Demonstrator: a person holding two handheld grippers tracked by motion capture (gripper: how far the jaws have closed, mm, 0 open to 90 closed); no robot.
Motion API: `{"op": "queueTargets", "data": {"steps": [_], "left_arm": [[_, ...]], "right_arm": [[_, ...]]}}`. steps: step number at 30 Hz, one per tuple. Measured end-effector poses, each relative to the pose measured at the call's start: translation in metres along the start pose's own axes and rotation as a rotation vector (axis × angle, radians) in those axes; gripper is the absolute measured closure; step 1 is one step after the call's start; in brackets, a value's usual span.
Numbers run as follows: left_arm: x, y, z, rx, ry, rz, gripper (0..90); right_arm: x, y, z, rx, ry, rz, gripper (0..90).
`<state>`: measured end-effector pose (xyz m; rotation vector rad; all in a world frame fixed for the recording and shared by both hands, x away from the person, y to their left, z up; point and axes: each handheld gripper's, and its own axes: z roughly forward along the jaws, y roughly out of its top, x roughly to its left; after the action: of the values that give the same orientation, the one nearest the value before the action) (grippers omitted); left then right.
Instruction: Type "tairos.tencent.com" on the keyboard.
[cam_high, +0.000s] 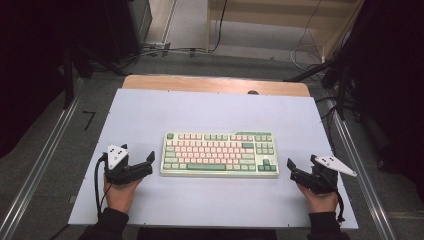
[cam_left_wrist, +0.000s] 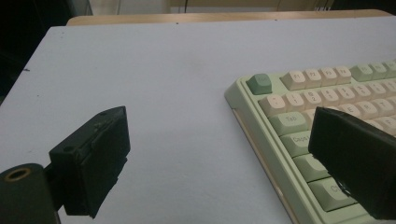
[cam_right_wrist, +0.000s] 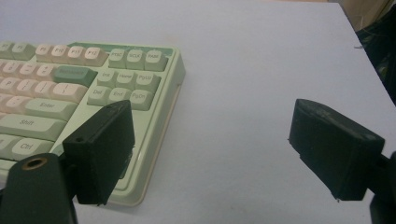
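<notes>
A pale green keyboard (cam_high: 220, 154) with cream and green keys lies flat in the middle of the white table top. My left gripper (cam_high: 137, 155) rests just off its left end, held in a hand, jaws wide open with nothing between them. In the left gripper view the keyboard's left end (cam_left_wrist: 280, 107) lies ahead, partly behind the right jaw of the left gripper (cam_left_wrist: 219, 128). My right gripper (cam_high: 301, 166) sits off the keyboard's right end, also open and holding nothing. In the right gripper view the keyboard's right end (cam_right_wrist: 116, 79) reaches behind the left jaw of the right gripper (cam_right_wrist: 212, 121).
The white table top (cam_high: 210, 200) has a wooden strip (cam_high: 215, 84) along its far edge. Metal rails (cam_high: 37, 170) run along both sides of the table. Cables and dark stands lie on the floor beyond the far edge.
</notes>
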<state>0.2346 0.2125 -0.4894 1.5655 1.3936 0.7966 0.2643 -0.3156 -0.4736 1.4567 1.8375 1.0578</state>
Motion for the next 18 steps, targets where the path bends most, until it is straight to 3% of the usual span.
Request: {"op": "queueTargets", "data": {"steps": [10,18], "left_arm": [[-0.008,0.003,0.001,-0.007,-0.053,0.0,7.8],[-0.017,0.009,0.006,-0.008,-0.093,-0.005,12.4]], "right_arm": [[0.008,0.003,0.0,-0.016,0.041,-0.01,20.0],[0.02,0.007,0.005,-0.012,0.087,-0.018,20.3]]}}
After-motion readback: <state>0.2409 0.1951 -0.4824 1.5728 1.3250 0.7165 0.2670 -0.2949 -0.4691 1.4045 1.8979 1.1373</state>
